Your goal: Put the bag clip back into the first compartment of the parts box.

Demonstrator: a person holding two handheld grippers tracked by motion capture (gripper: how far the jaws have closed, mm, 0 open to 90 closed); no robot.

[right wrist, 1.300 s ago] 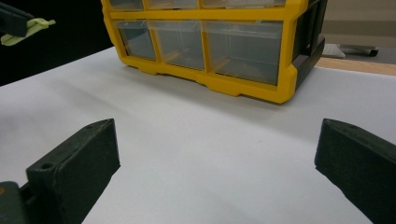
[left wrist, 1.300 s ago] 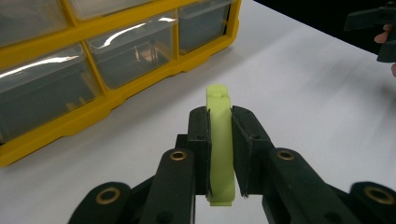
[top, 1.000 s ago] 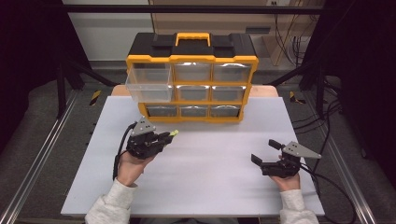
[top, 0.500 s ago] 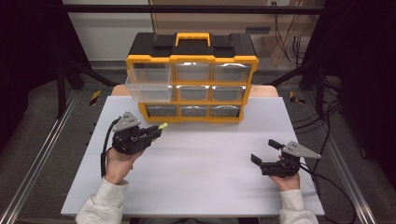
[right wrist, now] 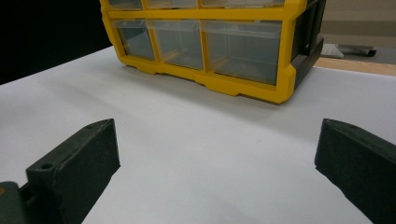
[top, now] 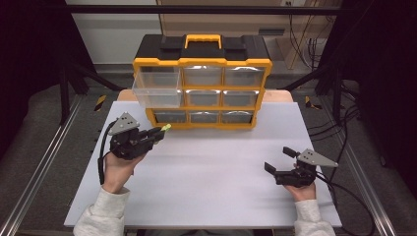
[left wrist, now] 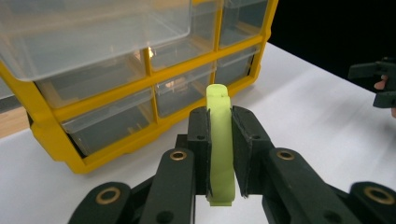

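A lime-green piece [left wrist: 219, 140] is clamped between the jaws of the left tool [top: 156, 132], held upright along them with its rounded end standing out past the jaw tips. In the high view the green tip [top: 166, 127] is seen at the front of that tool, which is held above the left part of the white worktop [top: 216, 167], just in front of the lower left corner of the organiser [top: 202, 83]. The tool is aimed to the right and slightly toward the organiser.

The organiser, yellow-framed with a black top and a yellow handle [top: 202, 38], is set at the far side of the worktop and is fitted with nine clear drawers in three rows. The upper left drawer [top: 156, 88] is pulled out well beyond the frame; the others are seated flush.

The right tool [top: 279, 161] is held low over the worktop near its right front edge, well apart from the organiser, with its jaws spread wide and nothing between them.
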